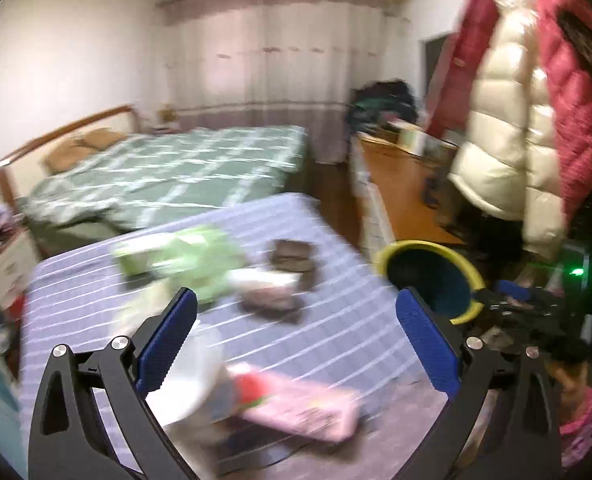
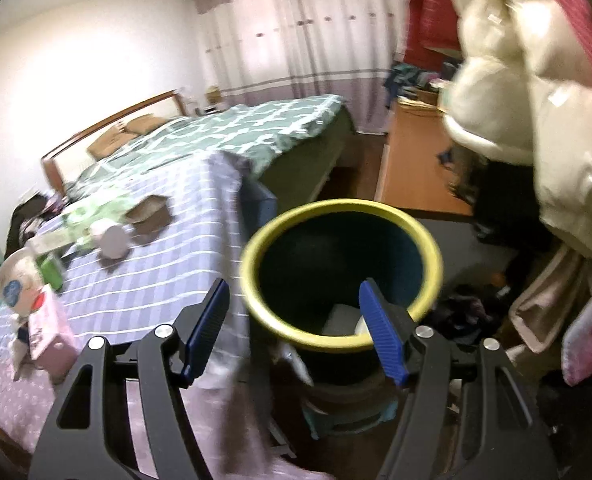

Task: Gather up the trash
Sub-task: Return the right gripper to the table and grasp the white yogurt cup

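mostly blurred. left wrist: left gripper (image 1: pixel 296 344) spread wide, holding nothing, over the near edge of the striped table (image 1: pixel 335 320); pink box (image 1: pixel 299 408) and white wrapper (image 1: pixel 192 376) lie there, both look light, wrapper soft, so pinch a crumpled edge. right wrist: right gripper (image 2: pixel 296 328) released, empty, above the yellow-rimmed bin (image 2: pixel 341 276) beside the table's right edge.

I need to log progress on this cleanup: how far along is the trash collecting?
Partly done: something white already lies in the yellow-rimmed bin. Nothing is in hand; the left gripper and right gripper are both open and empty. Left on the striped table: the pink pack, green packaging and brown pieces.
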A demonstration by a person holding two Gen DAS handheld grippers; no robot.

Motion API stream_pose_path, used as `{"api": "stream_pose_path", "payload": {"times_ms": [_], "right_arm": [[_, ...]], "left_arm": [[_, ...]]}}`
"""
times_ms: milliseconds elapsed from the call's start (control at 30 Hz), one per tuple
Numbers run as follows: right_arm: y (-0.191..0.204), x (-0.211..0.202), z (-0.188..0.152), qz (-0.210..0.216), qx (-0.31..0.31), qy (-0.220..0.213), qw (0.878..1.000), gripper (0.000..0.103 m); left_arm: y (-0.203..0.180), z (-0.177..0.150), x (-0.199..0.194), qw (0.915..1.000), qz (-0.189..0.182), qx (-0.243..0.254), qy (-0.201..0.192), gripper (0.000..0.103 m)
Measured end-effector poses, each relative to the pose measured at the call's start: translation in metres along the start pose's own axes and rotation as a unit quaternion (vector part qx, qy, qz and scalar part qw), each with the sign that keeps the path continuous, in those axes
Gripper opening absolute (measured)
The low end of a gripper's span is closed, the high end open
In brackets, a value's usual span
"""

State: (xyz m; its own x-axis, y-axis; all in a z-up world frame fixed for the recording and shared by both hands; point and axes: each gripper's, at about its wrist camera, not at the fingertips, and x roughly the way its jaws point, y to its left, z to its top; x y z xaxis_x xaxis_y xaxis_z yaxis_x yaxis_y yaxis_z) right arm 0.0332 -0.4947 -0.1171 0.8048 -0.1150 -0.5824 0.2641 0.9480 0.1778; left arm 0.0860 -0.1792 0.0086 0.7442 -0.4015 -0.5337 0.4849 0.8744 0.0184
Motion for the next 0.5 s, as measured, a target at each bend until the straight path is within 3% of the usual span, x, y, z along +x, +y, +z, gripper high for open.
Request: {"api": "stream_pose_path", "payload": {"times_ms": [300, 500], "right_arm": [[0.105, 0.0, 0.003, 0.116, -0.082, 0.023, 0.99, 0.064], [0.169, -0.003, -0.002, 0.194, -0.125, 0.035, 0.972, 0.064]], "left_arm": [[0.111, -0.047, -0.09, 0.99, 0.114, -0.075, -0.036, 0.098], [0.142, -0.074, -0.119, 0.9832, 0.147, -0.102, -0.037, 0.098]]}}
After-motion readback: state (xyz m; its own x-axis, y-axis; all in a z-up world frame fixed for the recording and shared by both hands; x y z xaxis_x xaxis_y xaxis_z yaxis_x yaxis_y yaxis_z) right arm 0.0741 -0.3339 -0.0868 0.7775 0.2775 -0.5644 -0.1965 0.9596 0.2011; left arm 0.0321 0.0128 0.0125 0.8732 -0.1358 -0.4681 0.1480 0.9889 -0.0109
